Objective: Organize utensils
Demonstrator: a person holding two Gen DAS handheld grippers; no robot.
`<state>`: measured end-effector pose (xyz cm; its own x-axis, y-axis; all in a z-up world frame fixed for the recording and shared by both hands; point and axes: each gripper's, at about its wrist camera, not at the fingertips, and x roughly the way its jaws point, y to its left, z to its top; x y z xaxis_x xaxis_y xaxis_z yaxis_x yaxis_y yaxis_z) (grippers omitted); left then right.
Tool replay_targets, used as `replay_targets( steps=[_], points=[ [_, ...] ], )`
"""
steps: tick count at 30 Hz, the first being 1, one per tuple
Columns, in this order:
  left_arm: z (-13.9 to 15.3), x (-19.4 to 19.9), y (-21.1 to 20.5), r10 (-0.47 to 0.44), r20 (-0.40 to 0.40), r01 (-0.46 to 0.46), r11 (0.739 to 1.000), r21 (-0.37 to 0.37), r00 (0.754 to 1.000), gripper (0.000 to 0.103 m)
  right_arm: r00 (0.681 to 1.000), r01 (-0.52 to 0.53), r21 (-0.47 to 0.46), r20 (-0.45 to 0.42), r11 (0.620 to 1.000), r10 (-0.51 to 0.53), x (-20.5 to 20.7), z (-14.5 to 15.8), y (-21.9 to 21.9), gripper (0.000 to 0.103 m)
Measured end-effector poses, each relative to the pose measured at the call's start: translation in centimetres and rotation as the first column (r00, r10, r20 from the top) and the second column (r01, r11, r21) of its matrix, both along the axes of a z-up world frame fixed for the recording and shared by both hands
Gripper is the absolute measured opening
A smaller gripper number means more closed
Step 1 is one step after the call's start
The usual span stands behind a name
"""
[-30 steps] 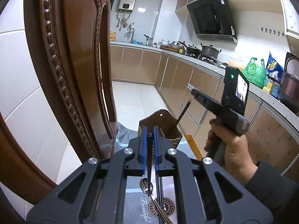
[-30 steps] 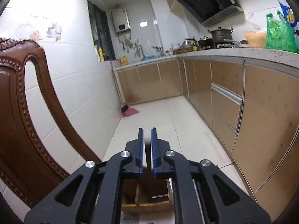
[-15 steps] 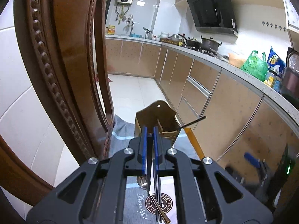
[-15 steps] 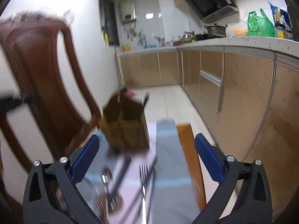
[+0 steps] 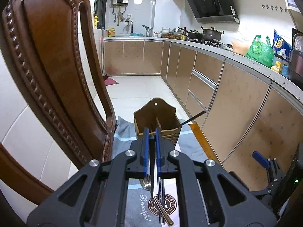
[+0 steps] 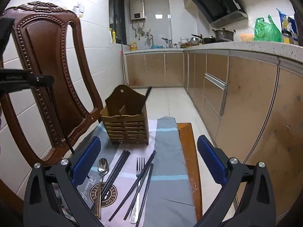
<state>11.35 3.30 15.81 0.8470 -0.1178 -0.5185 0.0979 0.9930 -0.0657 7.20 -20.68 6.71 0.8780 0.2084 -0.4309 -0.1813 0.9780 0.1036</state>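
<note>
Now, in the left view, the left hand-held gripper (image 5: 151,141) stays clamped on a chopstick (image 5: 151,162), centre frame before the holder (image 5: 157,121). In the right view, the right hand-held gripper (image 6: 149,160) has sprung apart, empty, above fork (image 6: 139,172) and spoon (image 6: 102,170): its chopstick (image 6: 148,91) now stands in the holder.

Wooden table (image 6: 186,147); grey-striped cloth (image 6: 168,151) spread directly on top.

1 spoon (image 6: 102,167), 1 fork (image 6: 139,165), roughly 6 chopsticks (image 6: 119,165).
</note>
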Motion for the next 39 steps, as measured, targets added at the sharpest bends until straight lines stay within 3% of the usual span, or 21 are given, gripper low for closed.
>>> replay_targets(
  steps=[10,15,20,26,27,29,30,36,39],
  points=[
    [7.9,5.6,0.8,0.057,0.092,-0.051,0.996,-0.071,0.994,0.007,0.999,0.021,0.074,-0.036,0.997,-0.019,1.0,-0.2,-2.1,0.099],
    [9.8,10.2,1.7,0.096,0.101,-0.083,0.989,-0.126,0.990,0.006,0.998,0.024,0.093,-0.063,0.995,-0.018,1.7,-0.7,-2.6,0.099],
    [8.6,14.9,2.1,0.126,0.085,-0.113,0.983,-0.142,0.988,0.007,0.997,0.030,0.101,-0.076,0.994,-0.022,2.2,-0.9,-3.0,0.099],
    [2.1,19.8,3.1,0.116,-0.043,-0.123,0.971,-0.207,0.992,0.007,0.996,0.031,0.100,-0.089,0.994,-0.022,2.6,-1.2,-3.1,0.099],
    [1.1,20.1,3.1,0.115,-0.057,-0.124,0.972,-0.200,0.992,0.009,0.996,0.030,0.099,-0.091,0.995,-0.022,2.6,-1.3,-3.1,0.099],
    [-1.0,19.3,2.9,0.106,-0.092,-0.121,0.977,-0.174,0.990,0.044,0.995,0.031,0.095,-0.094,0.995,-0.022,2.7,-1.3,-3.2,0.099],
    [-1.4,18.5,2.8,0.109,-0.086,-0.122,0.978,-0.167,0.990,0.075,0.995,0.032,0.096,-0.093,0.995,-0.023,2.7,-1.3,-3.3,0.099],
    [-3.6,8.0,1.5,0.048,-0.040,-0.051,0.995,-0.084,0.998,0.092,0.996,0.036,0.093,-0.081,0.995,-0.028,2.2,-0.7,-3.9,0.099],
    [-5.4,2.9,0.7,0.025,-0.050,-0.028,0.998,-0.058,0.998,0.094,0.996,0.029,0.081,-0.084,0.996,-0.023,1.9,-0.8,-3.9,0.099]
  ],
)
